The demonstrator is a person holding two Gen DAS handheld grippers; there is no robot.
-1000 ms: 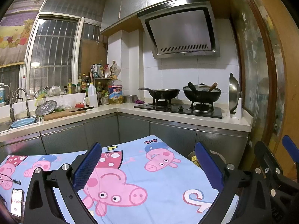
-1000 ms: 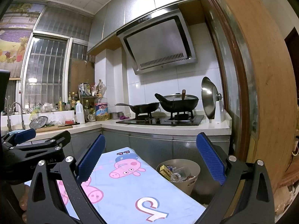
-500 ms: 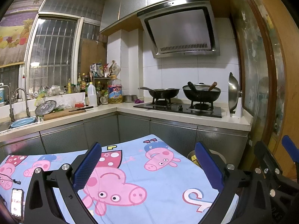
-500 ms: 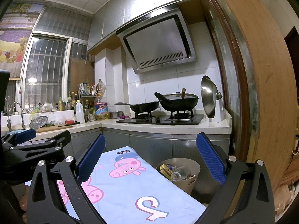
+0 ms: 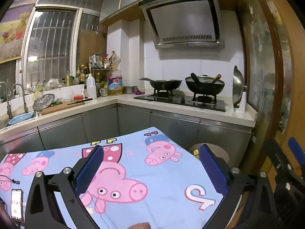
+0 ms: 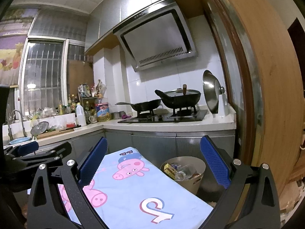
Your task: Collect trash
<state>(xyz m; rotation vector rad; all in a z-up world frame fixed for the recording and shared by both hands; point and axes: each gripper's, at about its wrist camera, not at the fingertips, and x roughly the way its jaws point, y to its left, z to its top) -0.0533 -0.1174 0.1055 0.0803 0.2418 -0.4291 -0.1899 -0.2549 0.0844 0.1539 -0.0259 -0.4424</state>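
A beige trash bin (image 6: 184, 173) stands on the floor by the cabinets, holding wrappers and a crumpled clear bottle; the left wrist view shows only its rim (image 5: 211, 149) past the table edge. A table with a blue cartoon-pig cloth (image 5: 152, 173) (image 6: 131, 192) lies under both grippers. My left gripper (image 5: 152, 164) hovers open above the cloth, nothing between its blue pads. My right gripper (image 6: 156, 156) is open too, empty, held over the cloth's far end near the bin. No loose trash shows on the cloth.
A phone (image 5: 17, 200) lies on the cloth at the left. Counters wrap the far wall with a sink (image 5: 17, 118), cutting board (image 5: 61, 106), bottles, and a stove with two woks (image 5: 204, 85). A wooden door frame (image 6: 266, 95) stands at right.
Both views have shifted only slightly; the right gripper's view has dipped a little toward the bin. Both grippers stay open and empty.
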